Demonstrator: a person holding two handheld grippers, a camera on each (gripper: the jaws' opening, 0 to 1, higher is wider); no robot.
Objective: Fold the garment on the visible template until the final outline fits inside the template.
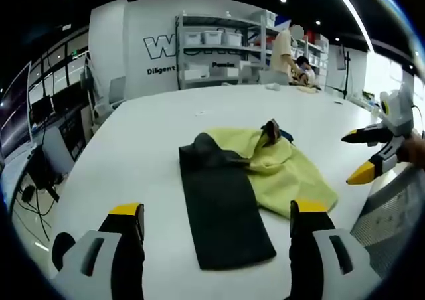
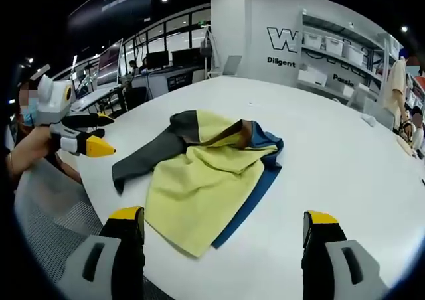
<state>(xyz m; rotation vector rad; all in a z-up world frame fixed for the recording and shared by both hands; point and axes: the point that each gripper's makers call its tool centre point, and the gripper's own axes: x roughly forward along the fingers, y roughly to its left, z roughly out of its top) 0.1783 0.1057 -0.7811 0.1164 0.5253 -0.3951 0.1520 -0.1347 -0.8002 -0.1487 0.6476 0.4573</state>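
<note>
A limp, light garment (image 2: 199,180) lies rumpled on the white counter (image 2: 332,167); both claws, left claw (image 1: 216,220) and right claw (image 2: 222,227), hover apart, empty, near its yellow hem, likely the best hold.

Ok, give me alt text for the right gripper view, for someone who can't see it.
A crumpled garment of yellow, grey and blue panels lies loosely on a white table, ahead of the right gripper, whose yellow-tipped jaws stand wide apart and hold nothing. The left gripper comes in from the left, open too, off the cloth.
</note>
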